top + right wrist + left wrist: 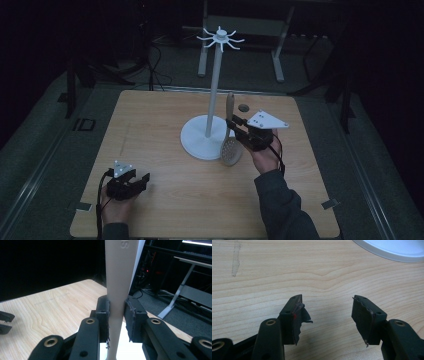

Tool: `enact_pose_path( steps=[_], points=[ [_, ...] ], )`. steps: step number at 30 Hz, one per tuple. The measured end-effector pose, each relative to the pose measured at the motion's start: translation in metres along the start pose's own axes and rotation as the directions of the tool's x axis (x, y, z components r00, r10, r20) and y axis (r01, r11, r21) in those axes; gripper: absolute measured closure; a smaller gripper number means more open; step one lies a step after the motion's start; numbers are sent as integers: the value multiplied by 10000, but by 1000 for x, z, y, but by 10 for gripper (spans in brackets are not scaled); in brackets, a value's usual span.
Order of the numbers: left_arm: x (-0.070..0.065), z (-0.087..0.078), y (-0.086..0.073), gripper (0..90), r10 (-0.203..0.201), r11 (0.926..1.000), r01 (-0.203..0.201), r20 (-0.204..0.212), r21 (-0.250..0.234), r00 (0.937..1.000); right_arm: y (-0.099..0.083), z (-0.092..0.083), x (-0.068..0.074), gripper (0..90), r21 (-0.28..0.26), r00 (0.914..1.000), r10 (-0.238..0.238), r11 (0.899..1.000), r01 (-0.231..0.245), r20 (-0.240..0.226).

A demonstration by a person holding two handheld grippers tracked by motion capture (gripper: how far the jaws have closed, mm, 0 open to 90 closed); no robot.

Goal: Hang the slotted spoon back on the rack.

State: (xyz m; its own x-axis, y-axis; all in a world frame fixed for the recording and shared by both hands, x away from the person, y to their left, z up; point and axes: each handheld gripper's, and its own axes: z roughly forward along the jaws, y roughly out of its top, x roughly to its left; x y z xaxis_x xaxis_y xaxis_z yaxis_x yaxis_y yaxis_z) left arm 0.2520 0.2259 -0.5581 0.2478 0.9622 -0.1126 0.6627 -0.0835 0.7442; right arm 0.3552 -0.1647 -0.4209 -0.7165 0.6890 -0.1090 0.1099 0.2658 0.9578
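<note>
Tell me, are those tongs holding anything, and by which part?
The right tongs clamp a slotted spoon by its handle. The left tongs are open and hold nothing.

High view: overhead from near edge, looking forward-down across the whole desk (165, 200). Left gripper view: close, angled down at desktop. Right gripper view: close, near level, toward far edge. All share desk.
</note>
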Motion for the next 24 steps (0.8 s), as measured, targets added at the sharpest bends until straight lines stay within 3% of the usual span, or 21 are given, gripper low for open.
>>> enact_pose_path(
  steps=[24],
  points=[
    [0, 0, 0, 429, 1, 10000, -1, 7, 4, 10000, 16, -7, -15, 741, -364, 9989, 419, 9985, -412, 197]
  ],
)
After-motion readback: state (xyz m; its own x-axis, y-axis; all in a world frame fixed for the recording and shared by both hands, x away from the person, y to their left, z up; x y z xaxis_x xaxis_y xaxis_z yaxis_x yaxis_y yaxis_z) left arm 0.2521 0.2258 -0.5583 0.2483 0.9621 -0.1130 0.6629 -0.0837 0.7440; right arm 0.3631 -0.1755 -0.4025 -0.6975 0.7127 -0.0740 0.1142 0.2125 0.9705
